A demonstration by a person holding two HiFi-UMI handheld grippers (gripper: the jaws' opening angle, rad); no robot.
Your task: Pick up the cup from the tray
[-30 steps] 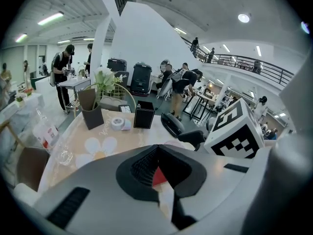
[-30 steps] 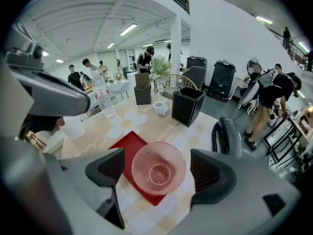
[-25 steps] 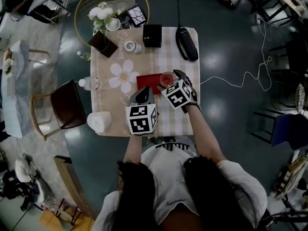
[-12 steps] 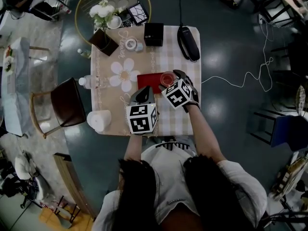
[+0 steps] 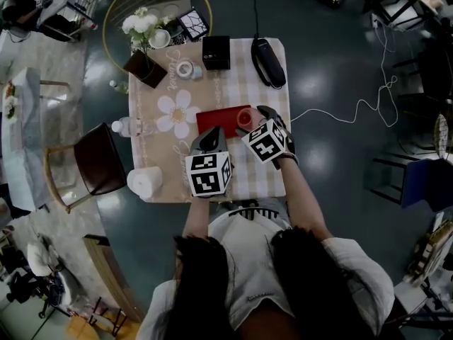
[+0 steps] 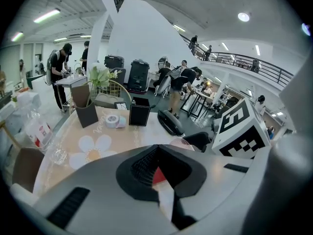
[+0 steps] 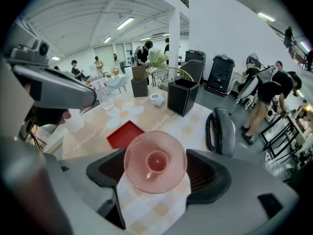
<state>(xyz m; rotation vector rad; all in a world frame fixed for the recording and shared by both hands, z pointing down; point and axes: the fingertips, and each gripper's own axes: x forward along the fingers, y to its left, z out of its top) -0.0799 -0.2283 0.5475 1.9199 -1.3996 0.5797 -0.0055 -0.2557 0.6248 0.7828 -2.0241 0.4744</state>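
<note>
The pink glass cup point(image 7: 155, 161) was gripped between the jaws of the right claw point(image 7: 156, 172), just beside the red tray point(image 7: 124, 132), with the checked cloth of the table point(image 7: 194, 121) visible beneath it. The left claw point(image 6: 159, 168) was seen clenched on nothing, near the tray's front edge.

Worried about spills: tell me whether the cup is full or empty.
Empty: seen from above, the pink cup shows its bare bottom, no liquid.

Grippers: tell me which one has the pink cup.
The right gripper: the pink cup is clamped between its jaws. The left gripper has its jaws together with nothing between them.
</note>
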